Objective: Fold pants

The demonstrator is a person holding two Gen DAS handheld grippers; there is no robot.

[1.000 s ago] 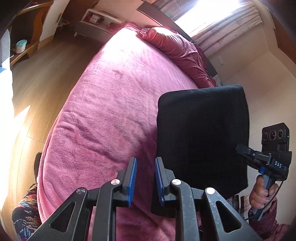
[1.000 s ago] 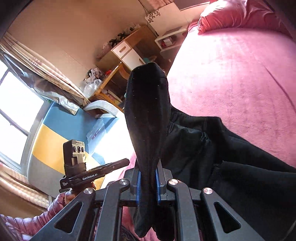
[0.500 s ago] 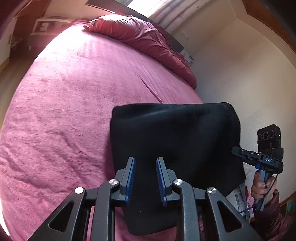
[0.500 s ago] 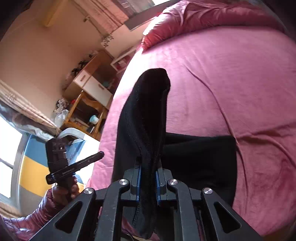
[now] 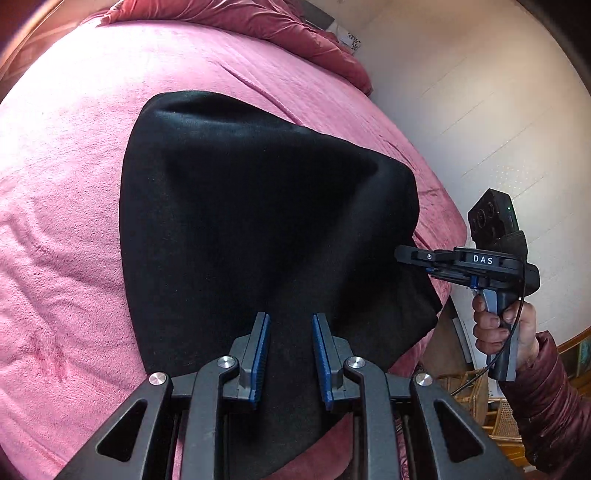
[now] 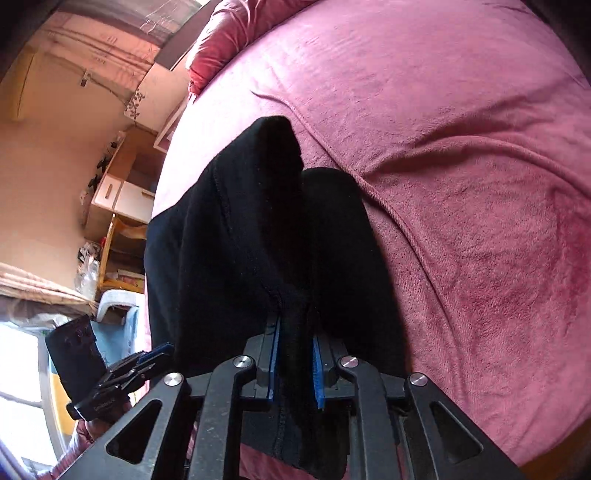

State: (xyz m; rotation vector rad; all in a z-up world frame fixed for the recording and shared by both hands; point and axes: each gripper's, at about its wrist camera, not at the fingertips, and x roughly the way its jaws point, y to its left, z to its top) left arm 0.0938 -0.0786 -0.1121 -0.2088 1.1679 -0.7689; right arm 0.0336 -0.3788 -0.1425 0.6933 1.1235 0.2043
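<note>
The black pants (image 5: 258,221), folded into a thick panel, droop over the pink bed (image 5: 74,184). Their far fold rests on the blanket. My left gripper (image 5: 290,321) holds the near edge, with black cloth filling the gap between its blue pads and hanging below them. My right gripper (image 6: 295,328) pinches a seamed edge of the pants (image 6: 251,240); its jaws are opening slightly, and cloth is still between the pads. From the left wrist, the right gripper (image 5: 406,256) meets the panel's right edge. The left gripper (image 6: 159,354) sits at the cloth's lower left edge.
The pink blanket (image 6: 480,184) has creases near the pants. A bunched red duvet (image 5: 295,33) lies at the head of the bed. A pale wall (image 5: 480,110) runs along the right. Wooden shelves and drawers (image 6: 122,192) stand past the bed's left side. A hand (image 5: 495,325) grips the right tool.
Both grippers carried the pants from the bed's edge over the blanket and lowered them. The hanging panel now sags onto the bed. Both views have rolled.
</note>
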